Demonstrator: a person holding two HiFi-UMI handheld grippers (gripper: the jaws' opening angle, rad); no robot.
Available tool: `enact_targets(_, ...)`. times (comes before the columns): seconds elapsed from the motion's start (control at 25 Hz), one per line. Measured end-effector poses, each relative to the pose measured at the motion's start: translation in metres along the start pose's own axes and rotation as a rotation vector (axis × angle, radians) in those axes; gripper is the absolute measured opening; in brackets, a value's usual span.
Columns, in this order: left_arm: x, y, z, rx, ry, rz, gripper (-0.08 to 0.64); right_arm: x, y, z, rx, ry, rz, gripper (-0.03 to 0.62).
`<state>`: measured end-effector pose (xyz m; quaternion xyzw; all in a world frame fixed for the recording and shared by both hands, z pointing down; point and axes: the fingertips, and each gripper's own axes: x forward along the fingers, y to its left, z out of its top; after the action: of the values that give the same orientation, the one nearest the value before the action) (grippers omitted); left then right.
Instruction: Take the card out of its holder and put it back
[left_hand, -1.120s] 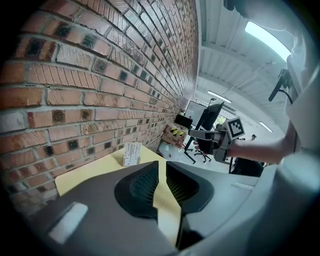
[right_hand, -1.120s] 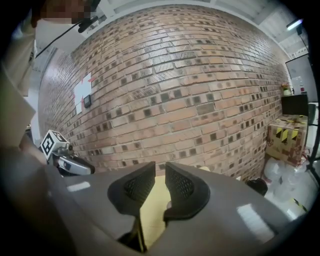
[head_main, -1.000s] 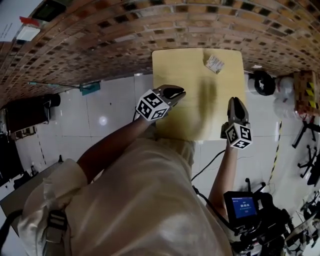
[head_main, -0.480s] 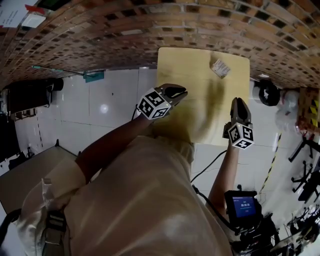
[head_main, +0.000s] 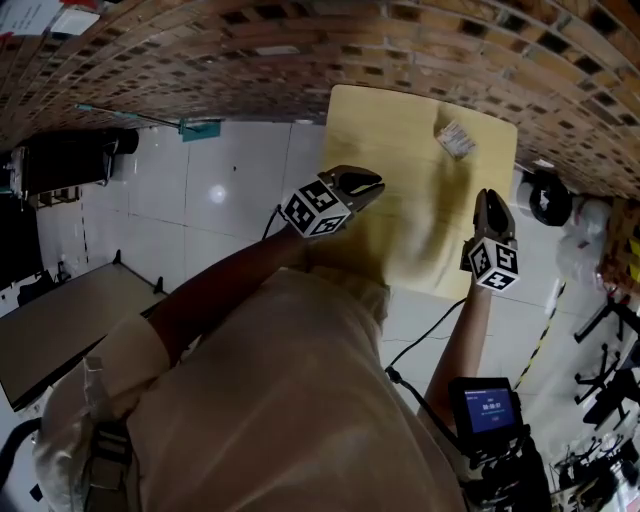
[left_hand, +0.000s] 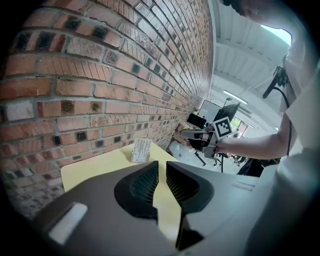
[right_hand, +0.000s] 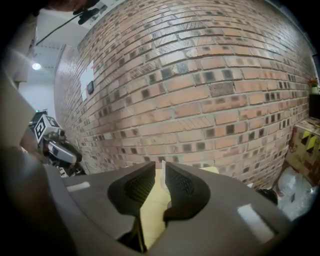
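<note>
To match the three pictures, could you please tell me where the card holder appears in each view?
Head view: card holder near the table's far right corner, close to the brick wall.
Left gripper view: it stands on the table just above the jaws, left of centre.
Right gripper view: probably the thin white sliver between the jaw tips, seen edge-on; not certain.
Shared landmark: the brick wall behind the table.

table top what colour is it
The tabletop is plain pale yellow, with no pattern. The head view shows it best.
</note>
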<state>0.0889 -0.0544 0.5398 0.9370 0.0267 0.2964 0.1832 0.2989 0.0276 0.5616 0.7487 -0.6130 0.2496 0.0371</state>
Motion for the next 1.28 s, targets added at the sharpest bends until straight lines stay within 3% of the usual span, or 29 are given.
enact_targets(0.6, 0.018, -0.014, -0.016, 0.000, 0.044, 0.001, 0.067, 0.047, -0.025, -0.008, -0.093, 0.066, 0.092, 0.057)
enact_targets(1.28, 0.009, -0.002, -0.029, 0.013, 0.073, 0.068, 0.069, 0.117, -0.051, -0.045, -0.130, 0.176, 0.183, 0.075)
